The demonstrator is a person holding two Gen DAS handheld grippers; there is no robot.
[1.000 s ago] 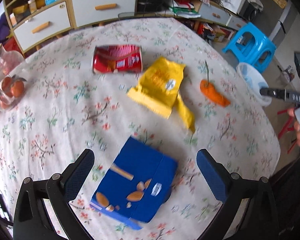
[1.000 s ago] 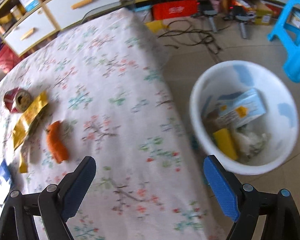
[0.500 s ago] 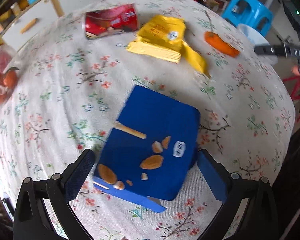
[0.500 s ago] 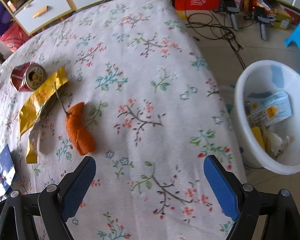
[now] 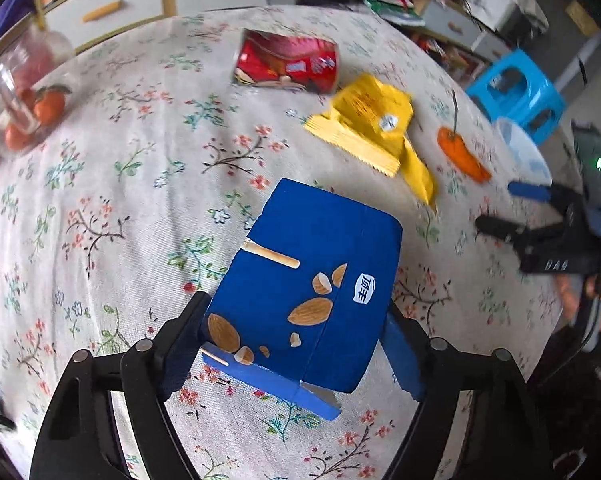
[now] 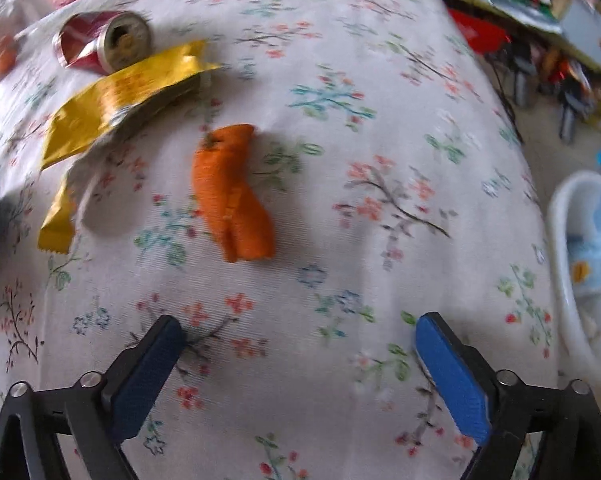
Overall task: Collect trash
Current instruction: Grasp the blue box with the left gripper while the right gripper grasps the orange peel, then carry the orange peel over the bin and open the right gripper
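- Floral cloth covers the round bench (image 5: 148, 184), with drawers and cluttered shelves behind it and a white trash tub (image 6: 580, 264) on the floor off its right edge.
- Taking the blue snack box (image 5: 312, 292) as landmark: a glass jar of oranges (image 5: 24, 92) stands far to its left, near the bench edge.
- Beyond the box lies a crushed red can (image 5: 286, 62) on its side; beyond and to the right, a yellow wrapper (image 5: 364, 126), its torn strip trailing toward the box.
- Further right of the box sits an orange peel (image 6: 230, 196), apart from the wrapper, with the tub well past it; the tub already holds some packaging.
- Left tool (image 5: 296, 344): its two pads sit against the near sides of the box, narrowed to the box's width. Whether the box is off the cloth cannot be told.
- Right tool (image 6: 300, 368): spread wide, holding nothing, poised just above the cloth short of the peel.
- Step in hand, as judged: the box is being gripped for disposal while the other tool lines up on the peel.
- Next move likely calls for a firm squeeze without crushing the carton, a lift, and a carry right to the tub; the right tool needs to advance and straddle the peel before closing.
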